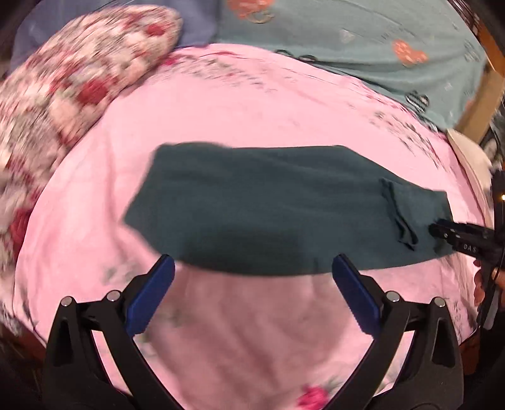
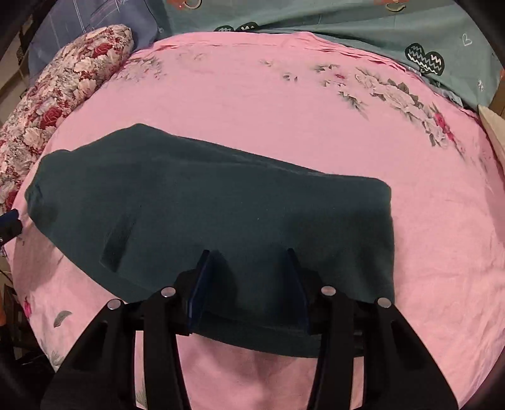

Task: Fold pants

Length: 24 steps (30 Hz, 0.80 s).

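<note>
Pink bed sheet (image 2: 284, 110) with flowers on it covers the bed all around us. Our left gripper (image 1: 252, 268) is wide open, with nothing between its blue pads (image 1: 151, 296). Its tips sit right at the near edge of the pants (image 1: 268, 205), and we cannot tell if they touch the cloth. Our right gripper (image 2: 249, 277) is open too, and its two fingers are over the near edge of the pants (image 2: 205, 205), with dark cloth between them. They are not squeezed on it.

From the left wrist camera we also see the right gripper (image 1: 442, 230) at the right end of the pants.

The pants are dark green and lie flat in a long folded shape across the sheet. A pocket (image 2: 118, 243) shows on the top side, near the left end in the right wrist view.

Farther out, a flowery red and white pillow (image 2: 63, 88) lies at the left of the bed. A teal blanket (image 2: 378, 28) with hearts lies along the far edge.
</note>
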{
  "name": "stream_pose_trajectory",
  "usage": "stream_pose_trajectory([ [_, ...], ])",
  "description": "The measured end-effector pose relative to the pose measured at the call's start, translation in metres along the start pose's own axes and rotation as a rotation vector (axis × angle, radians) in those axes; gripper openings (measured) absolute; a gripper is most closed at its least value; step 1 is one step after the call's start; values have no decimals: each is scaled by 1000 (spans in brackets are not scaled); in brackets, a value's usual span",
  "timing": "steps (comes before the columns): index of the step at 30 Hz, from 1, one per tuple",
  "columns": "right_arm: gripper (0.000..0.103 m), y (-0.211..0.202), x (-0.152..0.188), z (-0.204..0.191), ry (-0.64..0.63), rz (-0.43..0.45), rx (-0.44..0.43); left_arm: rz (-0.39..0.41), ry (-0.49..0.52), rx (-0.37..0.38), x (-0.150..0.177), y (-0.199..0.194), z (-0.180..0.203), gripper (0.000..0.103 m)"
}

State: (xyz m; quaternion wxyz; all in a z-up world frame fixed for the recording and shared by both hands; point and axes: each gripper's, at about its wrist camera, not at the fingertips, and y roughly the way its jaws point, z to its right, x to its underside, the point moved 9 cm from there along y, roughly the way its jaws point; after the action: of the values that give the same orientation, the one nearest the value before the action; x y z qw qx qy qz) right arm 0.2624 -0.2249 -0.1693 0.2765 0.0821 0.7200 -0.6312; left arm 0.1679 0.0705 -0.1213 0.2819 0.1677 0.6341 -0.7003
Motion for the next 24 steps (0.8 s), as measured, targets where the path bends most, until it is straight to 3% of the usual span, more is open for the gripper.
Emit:
stream_pose_trajectory([
  [3,50,-39,-19,-43,-48,109,-105,4,-94,17,4,-8,-41,101],
  [5,53,-59,-30,-80,-118,154,-152,-13,-197,90,2,-4,-60,101],
  [7,53,-65,-37,-119,-183,153,-205,-22,-276,176,-2,3,-69,101],
  [12,53,-48,-36,-165,-195,110,-257,-18,-324,167,-20,30,-78,101],
  [19,53,-27,-21,-174,-169,95,-259,-8,-337,226,-46,41,-71,101],
  [24,53,-12,-4,-160,-83,85,-292,-35,-309,231,-39,48,-75,100],
])
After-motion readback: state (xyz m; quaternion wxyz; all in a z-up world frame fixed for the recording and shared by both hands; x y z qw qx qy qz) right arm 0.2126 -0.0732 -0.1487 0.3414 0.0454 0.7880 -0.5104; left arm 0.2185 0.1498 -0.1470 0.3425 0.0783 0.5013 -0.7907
